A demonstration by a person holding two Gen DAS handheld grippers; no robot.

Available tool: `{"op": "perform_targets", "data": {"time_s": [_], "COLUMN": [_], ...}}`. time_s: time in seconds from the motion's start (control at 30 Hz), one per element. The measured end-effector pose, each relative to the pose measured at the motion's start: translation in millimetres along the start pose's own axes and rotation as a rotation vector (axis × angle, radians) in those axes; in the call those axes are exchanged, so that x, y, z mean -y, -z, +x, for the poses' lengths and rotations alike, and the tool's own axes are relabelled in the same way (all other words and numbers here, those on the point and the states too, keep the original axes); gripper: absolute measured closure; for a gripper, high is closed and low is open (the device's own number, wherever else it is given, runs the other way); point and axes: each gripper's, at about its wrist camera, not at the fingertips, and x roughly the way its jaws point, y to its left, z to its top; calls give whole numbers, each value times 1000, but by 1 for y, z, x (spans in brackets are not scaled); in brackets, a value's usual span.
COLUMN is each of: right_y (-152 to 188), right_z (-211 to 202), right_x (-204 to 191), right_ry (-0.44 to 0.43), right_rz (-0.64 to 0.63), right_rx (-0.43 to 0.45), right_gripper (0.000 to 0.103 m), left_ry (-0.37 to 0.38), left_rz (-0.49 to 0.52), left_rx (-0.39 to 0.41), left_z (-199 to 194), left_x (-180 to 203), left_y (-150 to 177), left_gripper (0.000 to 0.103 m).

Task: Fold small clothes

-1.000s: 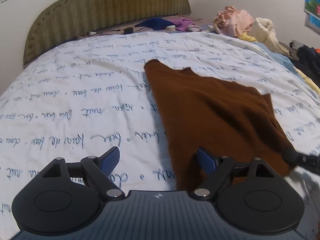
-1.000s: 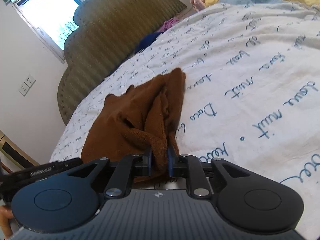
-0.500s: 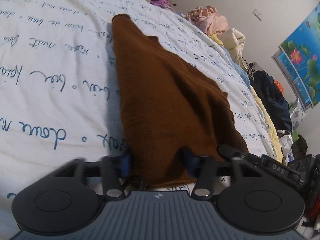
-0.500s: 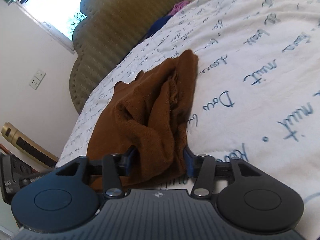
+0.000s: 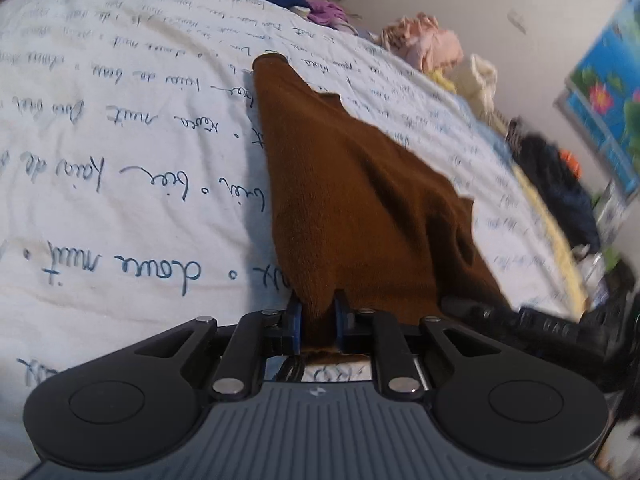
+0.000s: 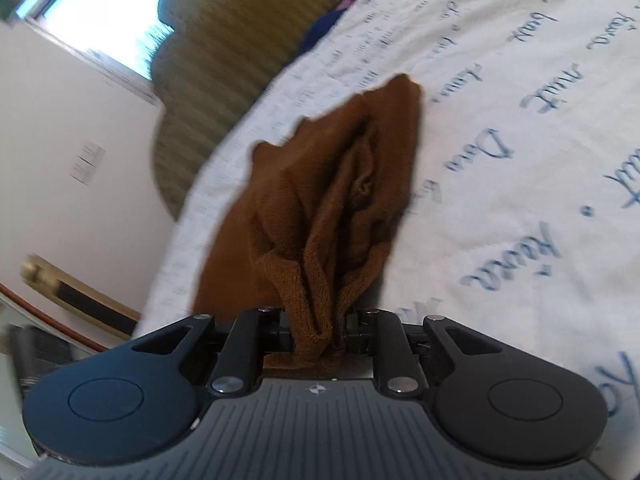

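Left wrist: clothes pile (image 5: pixel 424 42) beyond brown garment (image 5: pixel 360 200) on bedsheet (image 5: pixel 120 120).

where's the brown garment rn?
The brown garment lies on the script-printed white bedsheet, stretching toward the headboard. Its near edge is pinched in the left gripper and the right gripper, bunched at the right one.
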Motion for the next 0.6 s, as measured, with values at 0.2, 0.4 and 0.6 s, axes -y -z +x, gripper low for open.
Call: {"op": "perform_targets", "data": {"time_s": [0.2, 0.4, 0.6], "right_y": [-5, -42, -90], "right_z": [-23, -45, 7], "right_x": [-9, -27, -16], "right_ry": [89, 153, 159], "right_rz": [-81, -193, -131], "right_rx": [70, 215, 167], "right_gripper": [59, 55, 52], "left_ry": [-62, -127, -268], "left_rz": [31, -18, -67], "left_rx": [74, 127, 114], "left_z": [-24, -16, 17], "left_x": [5, 2, 1], "left_y": [-20, -58, -83], "left_gripper": [38, 22, 22]}}
